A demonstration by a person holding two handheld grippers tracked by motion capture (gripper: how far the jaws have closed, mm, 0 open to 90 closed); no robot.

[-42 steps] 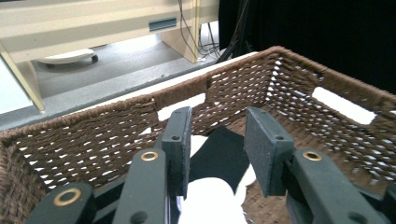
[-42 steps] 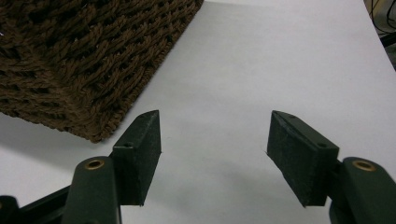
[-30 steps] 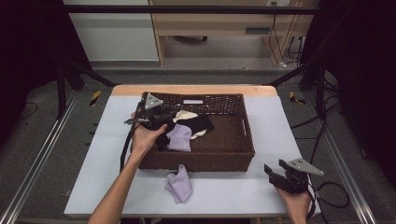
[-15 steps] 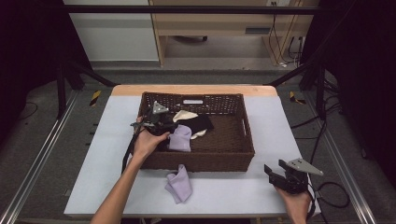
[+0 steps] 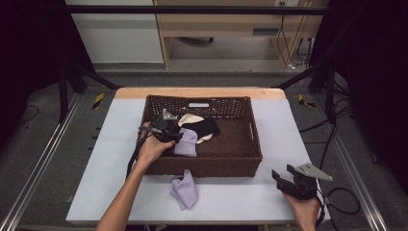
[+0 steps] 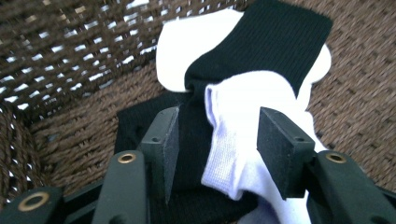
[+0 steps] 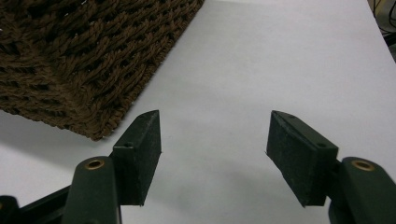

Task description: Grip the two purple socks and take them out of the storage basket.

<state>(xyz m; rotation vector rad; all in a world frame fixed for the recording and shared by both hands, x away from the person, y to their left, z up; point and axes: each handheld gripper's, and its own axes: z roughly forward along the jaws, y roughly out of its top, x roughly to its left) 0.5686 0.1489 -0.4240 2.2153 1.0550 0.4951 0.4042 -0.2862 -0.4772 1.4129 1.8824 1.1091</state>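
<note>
At the near edge of the table, the right gripper [image 5: 292,179] waits with its jaws spread and nothing between them, parked on bare white surface just off the near right corner of the wicker basket [image 5: 250,144] — out of the way, it seems, while the other hand works. In the right gripper view that corner of brown weave [image 7: 84,65] sits just ahead and to one side of the empty pads.

A little nearer the middle, one lilac sock [image 5: 184,190] lies crumpled on the table, just outside the basket's near wall; judging by where it lies, the job looks like lifting socks out of the basket one at a time.

Inside the basket, at its left end, the left gripper [image 5: 171,134] points down into the pile. Its jaws have just been opening and now stand apart, straddling a fold of a second lilac sock [image 6: 243,140]; the right pad [image 6: 280,149] sits against the cloth without pinching it, while the left pad hangs over a black sock [image 6: 261,46] underneath. That wide stance looks like preparation for a bite on the lilac fold.

Farther in, a white sock [image 6: 187,51] peeks out from beneath the black one, near the basket's far wall with its handle slot [image 5: 198,104].
</note>
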